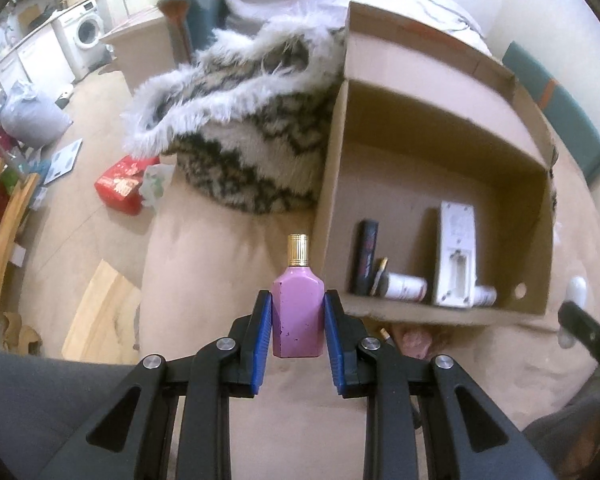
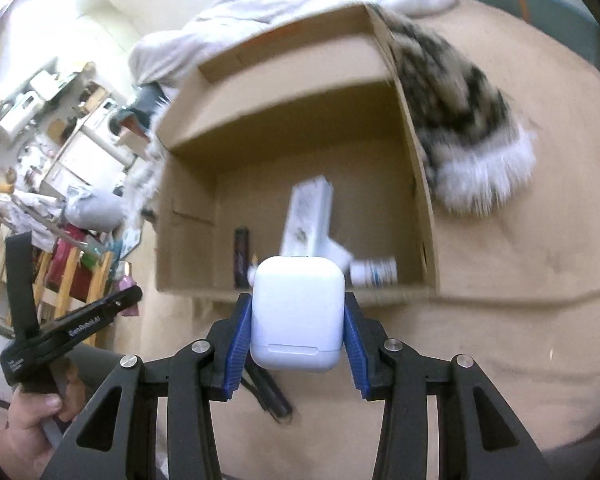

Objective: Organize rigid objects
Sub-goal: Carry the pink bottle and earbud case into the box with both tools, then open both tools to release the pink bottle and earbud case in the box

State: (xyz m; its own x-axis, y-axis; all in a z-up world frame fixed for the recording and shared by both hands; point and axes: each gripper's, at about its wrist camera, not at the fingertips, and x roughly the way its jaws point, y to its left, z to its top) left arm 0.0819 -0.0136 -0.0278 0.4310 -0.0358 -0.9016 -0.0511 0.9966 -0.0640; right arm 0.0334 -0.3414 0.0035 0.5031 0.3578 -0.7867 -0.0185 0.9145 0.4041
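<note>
Cardboard box [image 1: 432, 128] nearby; fluffy blanket [image 1: 240, 128] against its side.

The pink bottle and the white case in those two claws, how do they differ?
The pink bottle is tall and narrow with a ribbed gold cap; the white case is squat, rounded and plain. The bottle sits in the left gripper, the case in the right gripper. Both are clamped between blue pads near the cardboard box.

Two wrist views, angled steeply down (close range), sharing the cardboard box [image 1: 440, 184] [image 2: 300, 128]
</note>
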